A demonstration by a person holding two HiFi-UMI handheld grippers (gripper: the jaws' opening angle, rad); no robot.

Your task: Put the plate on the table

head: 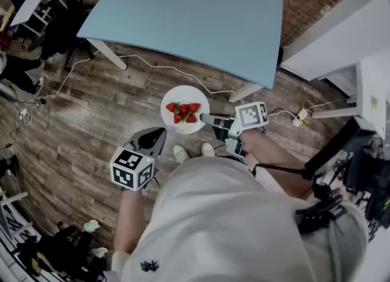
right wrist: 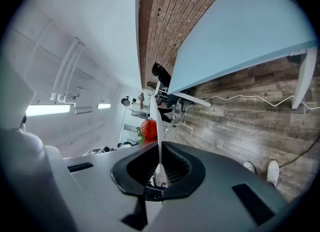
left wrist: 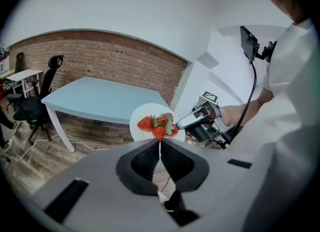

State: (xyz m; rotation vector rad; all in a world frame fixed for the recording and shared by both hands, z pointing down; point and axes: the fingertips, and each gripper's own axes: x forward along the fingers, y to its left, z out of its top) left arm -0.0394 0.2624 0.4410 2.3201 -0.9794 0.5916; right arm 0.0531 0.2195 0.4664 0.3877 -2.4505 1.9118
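One pinch carries it all: the right tongs [head: 207, 118] clamp the near rim of the white plate [head: 183, 95], which hangs in the air ahead of them, short of the light-blue surface [head: 195, 19]. The left tongs [head: 155, 137] are closed and empty. The plate looks stiff, light, slick and probably breakable, and its loose strawberries [head: 183, 112] may roll if it tips. The rim is the only hold. Wood floor [head: 91, 122] lies below and a brick wall [left wrist: 100, 55] stands beyond.

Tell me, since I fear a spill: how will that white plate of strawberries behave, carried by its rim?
The round white plate looks stiff: the right gripper pinches only its rim with no visible sag. The loose red strawberries would probably roll or slide if it tilts.
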